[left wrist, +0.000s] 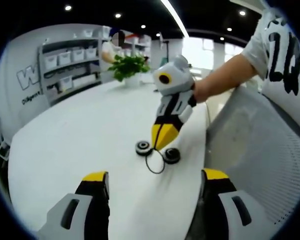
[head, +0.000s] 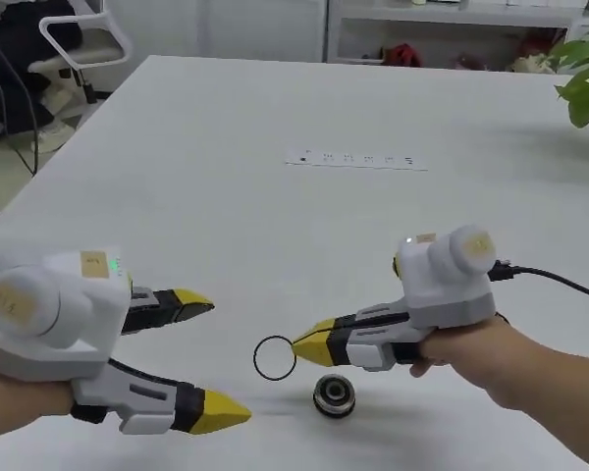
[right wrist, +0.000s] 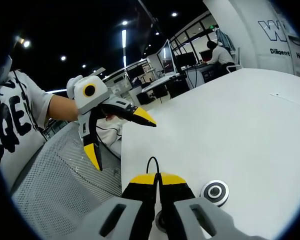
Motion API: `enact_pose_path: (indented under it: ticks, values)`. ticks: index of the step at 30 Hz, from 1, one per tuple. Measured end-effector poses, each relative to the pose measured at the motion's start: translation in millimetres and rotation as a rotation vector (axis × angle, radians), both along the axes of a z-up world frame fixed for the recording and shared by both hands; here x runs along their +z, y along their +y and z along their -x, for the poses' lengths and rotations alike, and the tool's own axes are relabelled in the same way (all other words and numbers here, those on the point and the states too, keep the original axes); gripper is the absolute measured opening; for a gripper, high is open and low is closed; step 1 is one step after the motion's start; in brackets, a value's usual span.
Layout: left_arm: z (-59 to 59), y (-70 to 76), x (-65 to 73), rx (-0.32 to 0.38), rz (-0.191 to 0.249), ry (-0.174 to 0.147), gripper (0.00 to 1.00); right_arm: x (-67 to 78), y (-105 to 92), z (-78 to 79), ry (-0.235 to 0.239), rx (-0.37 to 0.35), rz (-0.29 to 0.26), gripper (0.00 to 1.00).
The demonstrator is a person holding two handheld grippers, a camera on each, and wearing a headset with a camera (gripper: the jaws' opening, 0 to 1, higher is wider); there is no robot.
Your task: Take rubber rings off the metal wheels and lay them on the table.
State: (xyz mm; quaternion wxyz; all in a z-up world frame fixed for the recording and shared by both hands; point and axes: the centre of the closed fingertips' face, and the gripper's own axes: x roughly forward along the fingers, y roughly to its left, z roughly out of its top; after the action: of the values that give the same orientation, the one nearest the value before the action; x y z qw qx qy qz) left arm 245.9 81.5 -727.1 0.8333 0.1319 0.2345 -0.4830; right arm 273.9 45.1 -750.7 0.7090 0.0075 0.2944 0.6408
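Left gripper (head: pixel 229 359) astride table (left wrist: pixel 90 130) edge

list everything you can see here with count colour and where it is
table: 1, white, under everything
rubber ring: 1, black, pinched at the right gripper's tip
metal wheels: 2, dark and silver, on the table beside the right gripper's tip
strip: 1, white with small marks, mid table
plant: 1, green, far right edge
chair: 1, white, beyond the far left corner
cable: 1, black, trailing from the right gripper
left gripper: 1, white, yellow-tipped fingers open, near left
right gripper: 1, white, yellow-tipped fingers shut on the ring
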Motion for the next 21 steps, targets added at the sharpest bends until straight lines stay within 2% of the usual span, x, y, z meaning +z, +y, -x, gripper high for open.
enact_pose_path:
  ticks: [9, 15, 21]
  values:
    - [1.9, 4.5, -4.1, 0.01, -0.007, 0.004, 0.77, -17.6, 3.8, 1.4, 0.003, 0.006, 0.052, 0.0]
    - [4.1, 3.5, -6.7, 0.005, -0.015, 0.008, 0.77, -29.8, 5.1, -0.2, -0.001, -0.015, 0.088, 0.0]
    - [7.0, 0.9, -6.8, -0.002, -0.028, 0.002, 0.77, -39.4, 5.1, 5.0, -0.026, 0.002, 0.129, 0.0]
